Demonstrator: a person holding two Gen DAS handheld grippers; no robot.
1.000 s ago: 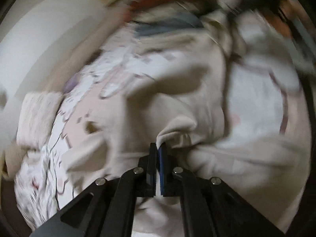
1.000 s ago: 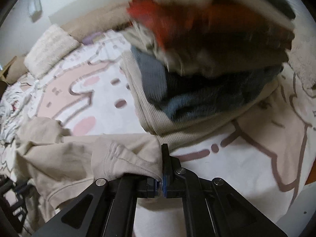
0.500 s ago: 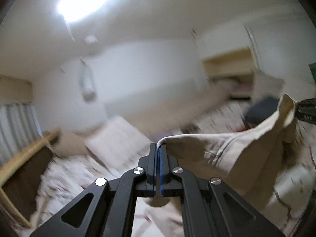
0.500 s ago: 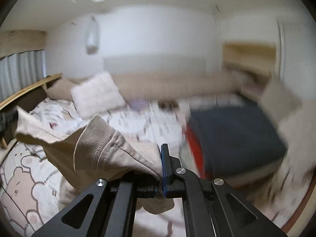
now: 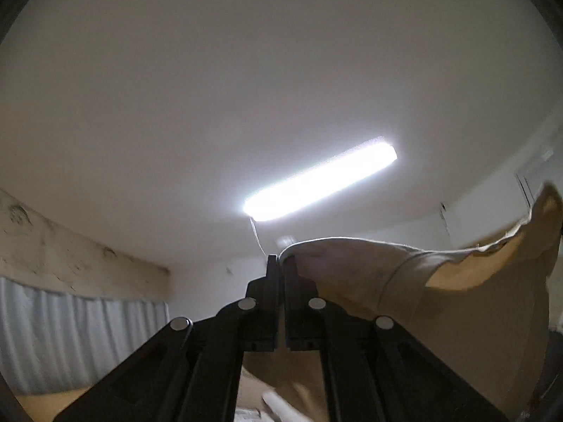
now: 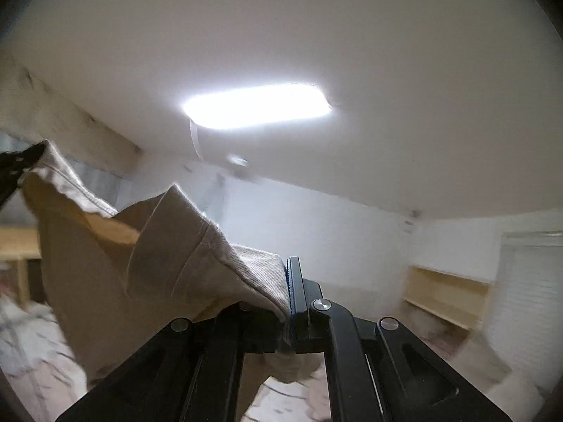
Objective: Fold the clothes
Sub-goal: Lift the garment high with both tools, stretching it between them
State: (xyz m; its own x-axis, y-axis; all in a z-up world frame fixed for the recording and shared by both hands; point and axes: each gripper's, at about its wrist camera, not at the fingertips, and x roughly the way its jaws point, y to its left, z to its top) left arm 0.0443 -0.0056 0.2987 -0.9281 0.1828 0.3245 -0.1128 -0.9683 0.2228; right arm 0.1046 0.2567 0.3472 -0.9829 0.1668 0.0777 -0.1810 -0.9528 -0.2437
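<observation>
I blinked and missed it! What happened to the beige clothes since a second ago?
Both grippers swung the beige garment up off the bed; the cameras now face the ceiling light. Unchanged: the left gripper and right gripper stay clamped on its edge.

Both grippers raised, fingers pointing up toward the ceiling.

The left gripper (image 5: 280, 263) is tilted steeply upward with its two black fingers pressed together, pinching an edge of the beige garment (image 5: 387, 274) that trails off to its right. The right gripper (image 6: 286, 270) is angled upward likewise, its jaws closed on another edge of the same garment, which hangs to its left; the left gripper's tip appears at the far left of the right wrist view.
</observation>
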